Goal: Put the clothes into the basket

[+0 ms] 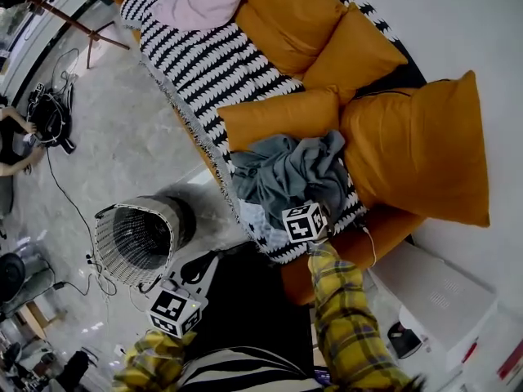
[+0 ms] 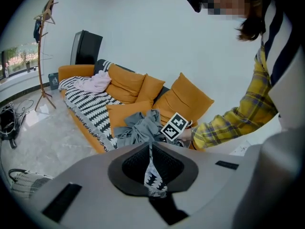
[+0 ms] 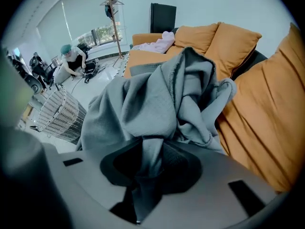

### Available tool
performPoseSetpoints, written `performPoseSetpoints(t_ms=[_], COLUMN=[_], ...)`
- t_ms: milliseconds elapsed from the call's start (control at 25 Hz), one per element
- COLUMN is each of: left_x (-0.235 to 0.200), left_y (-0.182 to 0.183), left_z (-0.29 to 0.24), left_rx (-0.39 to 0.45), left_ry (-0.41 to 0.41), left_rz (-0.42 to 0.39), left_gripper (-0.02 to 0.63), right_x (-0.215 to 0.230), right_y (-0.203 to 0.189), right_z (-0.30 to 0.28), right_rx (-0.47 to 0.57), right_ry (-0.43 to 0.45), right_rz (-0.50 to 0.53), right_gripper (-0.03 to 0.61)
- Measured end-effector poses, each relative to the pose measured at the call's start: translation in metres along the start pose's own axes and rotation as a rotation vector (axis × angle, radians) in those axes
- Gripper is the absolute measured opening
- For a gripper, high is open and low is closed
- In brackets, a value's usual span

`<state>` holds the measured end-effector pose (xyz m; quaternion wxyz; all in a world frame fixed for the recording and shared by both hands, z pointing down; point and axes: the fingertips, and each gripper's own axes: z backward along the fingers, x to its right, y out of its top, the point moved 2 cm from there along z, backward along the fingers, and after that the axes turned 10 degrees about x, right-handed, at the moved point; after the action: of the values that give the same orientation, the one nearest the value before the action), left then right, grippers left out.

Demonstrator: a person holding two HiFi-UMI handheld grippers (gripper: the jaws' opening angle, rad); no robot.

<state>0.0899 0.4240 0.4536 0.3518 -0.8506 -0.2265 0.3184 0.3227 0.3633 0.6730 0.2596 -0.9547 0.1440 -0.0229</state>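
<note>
Heaping on the seat of the orange sofa (image 1: 400, 223), grey garment (image 3: 157, 94) with one fold drawn down between the fingers of the right gripper (image 3: 151, 149). Dark pads (image 3: 183, 168) clamped on that fold from both sides, the rest of the fabric bunched just above the jaws and spilling off to their left. Caught between the pressed-together fingers of the left gripper (image 2: 151, 163), a narrow strip of black-and-white patterned cloth (image 2: 153, 178), its end hanging out behind the pads. Held apart from the grey heap, nearer the wire basket (image 1: 172, 215).

Counted, big to small:
- one sofa
- one black-and-white zigzag throw (image 1: 212, 64) draped over seat and front edge
- four orange cushions (image 1: 425, 145)
- one wire basket, on the pale floor (image 1: 122, 145) just beside the sofa's front
- two loose garments on the sofa: the grey one near the cushions and a pink garment (image 1: 204, 2) at the far end
- two grippers, each with one marker cube (image 1: 304, 221)

Grey garment: soft, matte, blue-grey, crumpled into deep folds, a stitched edge running along its top ridge. Lying on the throw, touching the cushions behind it, outside the basket.
</note>
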Motion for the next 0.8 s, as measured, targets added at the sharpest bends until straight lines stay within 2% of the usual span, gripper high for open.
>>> performPoseSetpoints(t_ms=[120, 400, 800], left_x=[-0.002, -0.008, -0.009], left_y=[0.001, 0.009, 0.024], left_z=[0.007, 0.02, 0.063], left_rx=[0.019, 0.087, 0.21], left_ry=[0.014, 0.024, 0.026], left_rz=[0.004, -0.004, -0.025], left_gripper=[0.025, 0.025, 0.025], right_x=[0.001, 0.009, -0.011], right_y=[0.003, 0.025, 0.099], right_z=[0.009, 0.073, 0.181], right_rx=[0.019, 0.159, 0.358], right_ry=[-0.021, -0.073, -0.12], right_rz=[-0.017, -0.06, 0.01], right_gripper=[0.093, 0.078, 0.075])
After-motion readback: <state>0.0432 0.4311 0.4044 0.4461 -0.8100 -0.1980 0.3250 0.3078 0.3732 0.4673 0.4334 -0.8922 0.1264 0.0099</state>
